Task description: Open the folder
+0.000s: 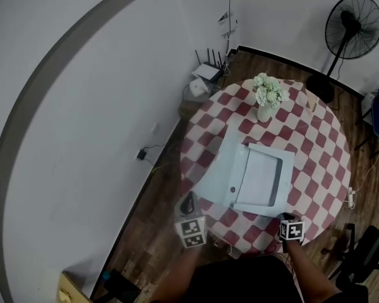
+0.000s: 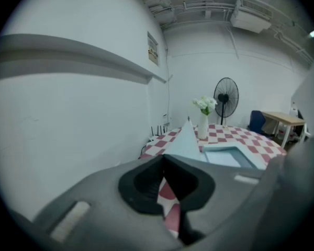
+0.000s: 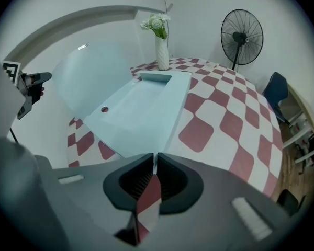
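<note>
A pale blue plastic folder [image 1: 265, 178] lies open on the round checked table [image 1: 316, 137]. Its cover flap [image 1: 216, 168] is turned out to the left, with a snap button [image 1: 232, 189] near the front edge. In the right gripper view the translucent flap [image 3: 89, 77] stands up over the folder body [image 3: 141, 109]. My left gripper [image 1: 188, 202] hangs off the table's left front edge, clear of the flap, its jaws shut and empty [image 2: 164, 158]. The right gripper [image 1: 285, 218] sits at the table's near edge just right of the folder, its jaws together on nothing [image 3: 154, 158].
A white vase of pale flowers [image 1: 265, 100] stands behind the folder. The wall runs close along the left. A router on a box [image 1: 205, 74] and a standing fan [image 1: 350, 27] are on the floor beyond the table, and a chair base [image 1: 366, 251] at the front right.
</note>
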Action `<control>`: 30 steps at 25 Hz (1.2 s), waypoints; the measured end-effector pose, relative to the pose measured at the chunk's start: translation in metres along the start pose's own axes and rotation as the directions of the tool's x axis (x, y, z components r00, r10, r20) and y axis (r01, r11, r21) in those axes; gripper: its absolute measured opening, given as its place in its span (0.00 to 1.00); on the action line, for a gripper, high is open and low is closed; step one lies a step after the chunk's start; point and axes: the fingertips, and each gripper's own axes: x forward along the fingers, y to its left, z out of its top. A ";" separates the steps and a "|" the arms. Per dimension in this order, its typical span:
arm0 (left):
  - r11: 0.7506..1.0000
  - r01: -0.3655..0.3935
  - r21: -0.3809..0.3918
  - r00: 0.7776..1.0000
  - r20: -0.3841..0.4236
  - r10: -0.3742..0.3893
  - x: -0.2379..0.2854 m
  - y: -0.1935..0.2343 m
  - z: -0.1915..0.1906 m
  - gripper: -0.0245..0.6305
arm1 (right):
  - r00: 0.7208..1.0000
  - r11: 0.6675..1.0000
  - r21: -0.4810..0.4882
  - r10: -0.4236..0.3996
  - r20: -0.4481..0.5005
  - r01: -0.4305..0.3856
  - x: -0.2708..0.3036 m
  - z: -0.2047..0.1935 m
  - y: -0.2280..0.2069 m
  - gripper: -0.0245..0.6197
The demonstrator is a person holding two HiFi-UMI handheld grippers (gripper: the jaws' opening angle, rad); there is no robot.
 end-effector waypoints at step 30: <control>0.914 0.393 -0.105 0.877 -0.256 -0.406 0.074 0.117 -0.115 0.04 | 0.975 0.989 -0.009 0.148 0.163 -0.148 0.125 0.132 0.310 0.04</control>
